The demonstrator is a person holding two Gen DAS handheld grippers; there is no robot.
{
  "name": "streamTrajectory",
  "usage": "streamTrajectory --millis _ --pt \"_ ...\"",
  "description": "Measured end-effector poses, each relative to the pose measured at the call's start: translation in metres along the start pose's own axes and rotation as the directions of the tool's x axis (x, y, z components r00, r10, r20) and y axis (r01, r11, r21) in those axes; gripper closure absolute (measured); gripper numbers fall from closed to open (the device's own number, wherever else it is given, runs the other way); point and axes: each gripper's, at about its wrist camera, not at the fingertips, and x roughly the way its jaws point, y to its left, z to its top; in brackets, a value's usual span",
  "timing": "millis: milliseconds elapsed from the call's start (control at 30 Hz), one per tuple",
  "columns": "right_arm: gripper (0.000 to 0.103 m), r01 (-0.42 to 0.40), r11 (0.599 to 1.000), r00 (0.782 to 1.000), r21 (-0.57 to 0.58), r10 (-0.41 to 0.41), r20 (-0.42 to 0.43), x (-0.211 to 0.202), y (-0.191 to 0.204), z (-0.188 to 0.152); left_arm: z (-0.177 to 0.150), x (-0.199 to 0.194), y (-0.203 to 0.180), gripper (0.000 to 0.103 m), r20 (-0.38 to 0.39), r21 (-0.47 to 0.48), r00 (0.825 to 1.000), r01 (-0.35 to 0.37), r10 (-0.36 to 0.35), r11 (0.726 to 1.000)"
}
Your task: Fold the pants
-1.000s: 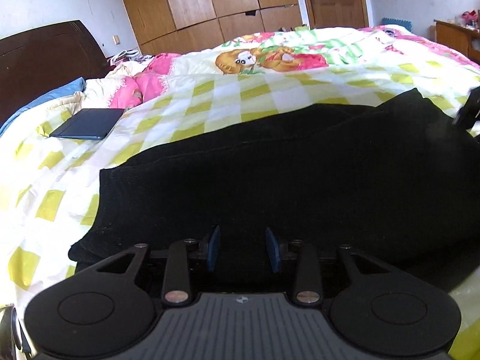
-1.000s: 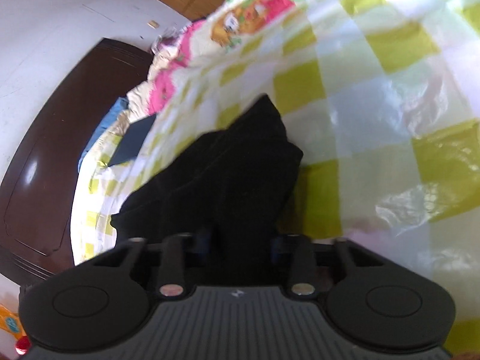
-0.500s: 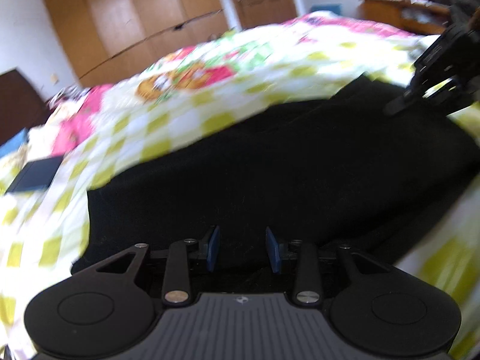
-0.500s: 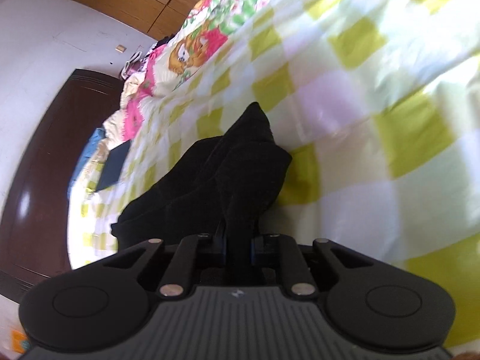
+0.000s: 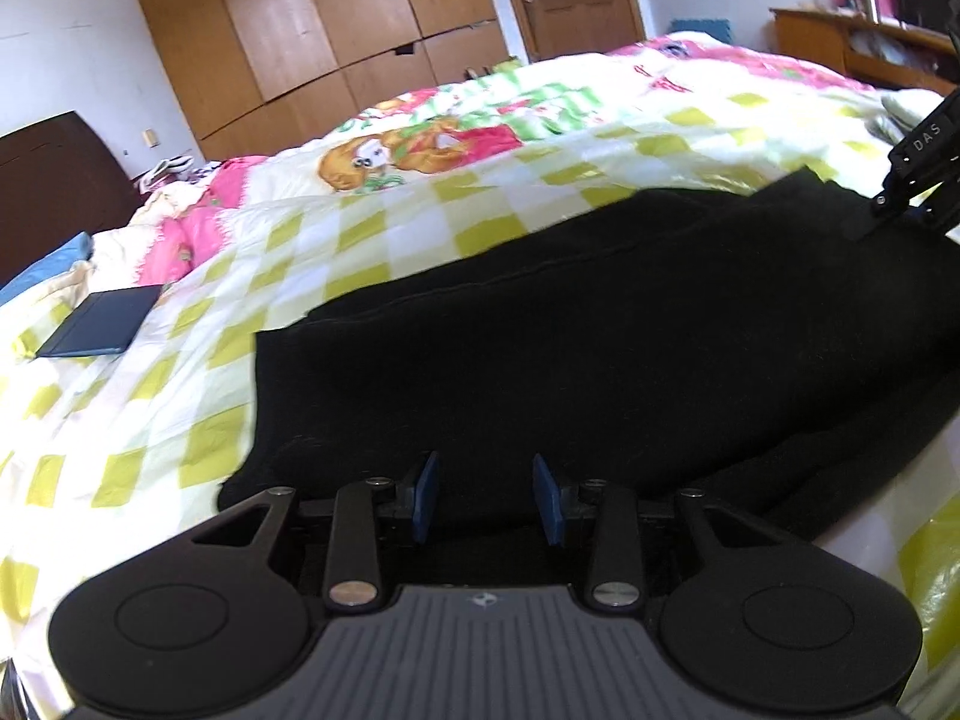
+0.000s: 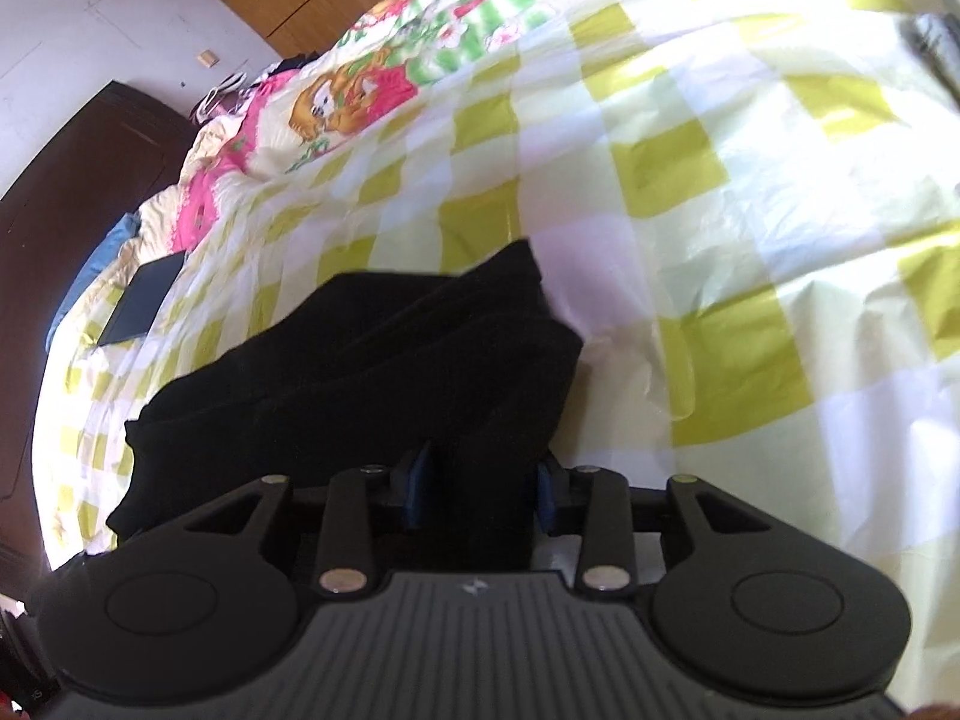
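Black pants (image 5: 600, 324) lie on the checked bed (image 5: 198, 396), long axis across the left wrist view, directly ahead of the left gripper (image 5: 487, 504), whose jaws are spread and empty. From the right wrist, the right gripper (image 6: 477, 489), jaws just opened, straddles the pants' end fold, nearest it.

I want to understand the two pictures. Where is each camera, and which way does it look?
Left wrist: on the left gripper, looking down across the black pants toward the wardrobe; the right gripper shows at the edge.
Right wrist: on the right gripper, looking down at the pants' end and the checked bedsheet.
Shared: pants, bedsheet, dark notebook.
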Motion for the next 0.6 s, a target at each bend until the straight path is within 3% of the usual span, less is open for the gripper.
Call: streamTrajectory --millis 100,233,367,500,600 --pt "0.066 0.077 0.995 0.995 -0.065 -0.073 0.064 -0.016 0.011 0.006 -0.003 0.001 0.012 0.054 0.003 -0.046 1.0 -0.011 0.011 0.999" --pt "0.064 0.063 0.989 0.995 -0.137 -0.053 0.079 -0.016 0.029 0.008 -0.01 0.002 0.016 0.054 0.008 -0.06 0.999 -0.038 0.039 0.997" --pt "0.063 0.056 0.997 0.998 -0.053 -0.053 0.043 0.006 0.015 0.003 0.002 -0.015 0.0 0.054 0.106 0.024 0.991 -0.086 0.083 0.996" --pt "0.062 0.008 1.0 0.999 0.018 -0.009 0.053 0.0 -0.002 -0.006 0.022 -0.013 -0.002 0.05 0.172 -0.007 0.984 -0.042 0.042 0.999" --pt "0.061 0.008 0.998 0.998 0.055 -0.011 0.057 -0.004 -0.015 -0.008 0.015 0.016 -0.003 0.05 0.072 0.045 0.996 -0.051 0.047 0.998"
